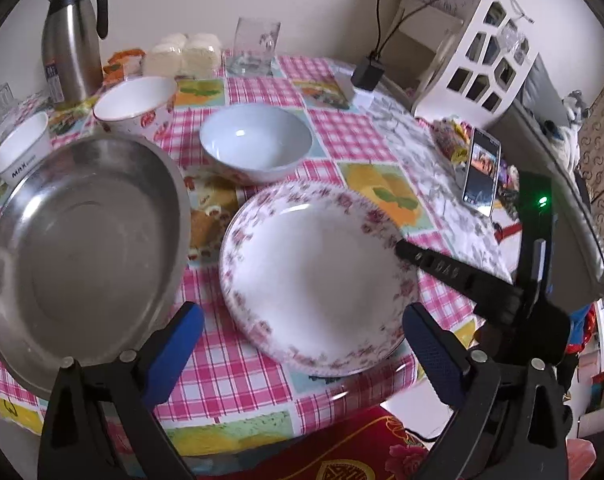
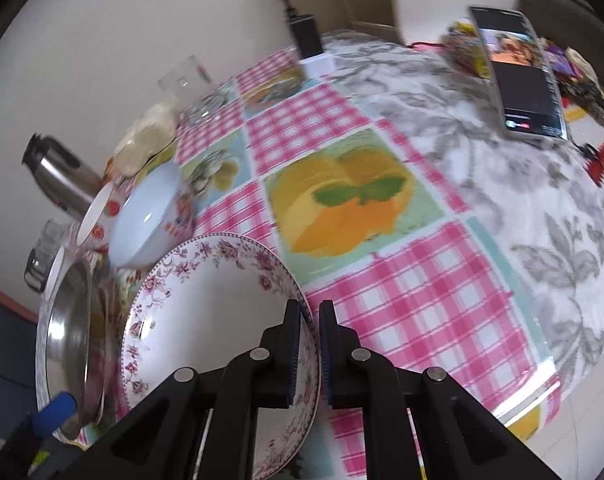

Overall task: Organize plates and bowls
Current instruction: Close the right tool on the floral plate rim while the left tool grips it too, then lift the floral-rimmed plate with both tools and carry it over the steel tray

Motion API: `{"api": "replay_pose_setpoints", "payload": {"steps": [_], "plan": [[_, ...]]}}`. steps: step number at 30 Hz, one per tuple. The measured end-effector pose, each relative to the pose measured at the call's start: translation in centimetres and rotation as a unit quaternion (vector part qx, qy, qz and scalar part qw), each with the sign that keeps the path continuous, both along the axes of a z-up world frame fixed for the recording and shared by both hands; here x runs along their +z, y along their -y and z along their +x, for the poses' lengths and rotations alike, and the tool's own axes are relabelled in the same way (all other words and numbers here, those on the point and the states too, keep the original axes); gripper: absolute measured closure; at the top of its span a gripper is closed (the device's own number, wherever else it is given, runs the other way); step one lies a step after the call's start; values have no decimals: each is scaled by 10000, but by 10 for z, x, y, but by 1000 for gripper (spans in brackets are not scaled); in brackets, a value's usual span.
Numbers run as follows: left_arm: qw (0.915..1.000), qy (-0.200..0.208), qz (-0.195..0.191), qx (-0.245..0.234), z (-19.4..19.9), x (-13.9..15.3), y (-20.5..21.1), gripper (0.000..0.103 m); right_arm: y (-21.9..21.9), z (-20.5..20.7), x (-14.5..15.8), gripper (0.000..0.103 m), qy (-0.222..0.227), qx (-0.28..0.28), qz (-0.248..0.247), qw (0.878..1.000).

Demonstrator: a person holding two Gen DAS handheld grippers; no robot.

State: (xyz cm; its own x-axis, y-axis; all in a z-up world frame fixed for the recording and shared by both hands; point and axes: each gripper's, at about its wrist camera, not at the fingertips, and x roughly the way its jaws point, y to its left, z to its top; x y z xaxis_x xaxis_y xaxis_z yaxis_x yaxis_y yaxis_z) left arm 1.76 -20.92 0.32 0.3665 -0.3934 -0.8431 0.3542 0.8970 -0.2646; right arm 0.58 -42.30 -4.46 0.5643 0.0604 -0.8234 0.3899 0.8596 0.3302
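Jaws of the right gripper [image 2: 310, 312] were clamped on the floral plate's [image 1: 318, 276] rim, near the counter [image 1: 382, 144] edge. Left gripper [image 1: 302, 340] jaws stood wide, empty, between steel basin [image 1: 82, 240] and plate.

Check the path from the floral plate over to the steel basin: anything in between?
Nothing visible. The right gripper is shut on the rim of the floral plate; between the plate and the steel basin lies only bare tablecloth. The open left gripper hangs nearer the camera, above the plate's near edge.
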Motion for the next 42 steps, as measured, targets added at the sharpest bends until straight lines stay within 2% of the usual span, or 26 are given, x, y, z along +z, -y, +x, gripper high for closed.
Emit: {"api": "replay_pose_setpoints", "payload": {"steps": [3,6,11,14,19,25,30,42], "plan": [[9998,-210,68,-30,2,-9,7,14,8,-3,0,93,9,-101,46,9999],[9990,-238,368,-118,3,-18,20,18,14,-2,-3,93,45,-168,176,9997],[9968,-531,593,31,11,-39,20,37,16,-1,-5,92,56,-151,184,9997],[9959,-690,574,109,16,-51,16,51,16,0,-7,92,27,-122,177,9998],[9956,-793,413,285,26,-62,9,62,16,2,-10,90,19,-134,228,9996],[9972,-551,360,363,32,-62,10,65,16,5,-14,88,-3,-121,194,9997],[9977,-331,476,345,39,-64,17,65,8,10,-16,83,-44,-2,-71,10000],[9988,-98,447,199,49,-66,24,67,9,10,-15,84,9,-50,-271,9996]]}}
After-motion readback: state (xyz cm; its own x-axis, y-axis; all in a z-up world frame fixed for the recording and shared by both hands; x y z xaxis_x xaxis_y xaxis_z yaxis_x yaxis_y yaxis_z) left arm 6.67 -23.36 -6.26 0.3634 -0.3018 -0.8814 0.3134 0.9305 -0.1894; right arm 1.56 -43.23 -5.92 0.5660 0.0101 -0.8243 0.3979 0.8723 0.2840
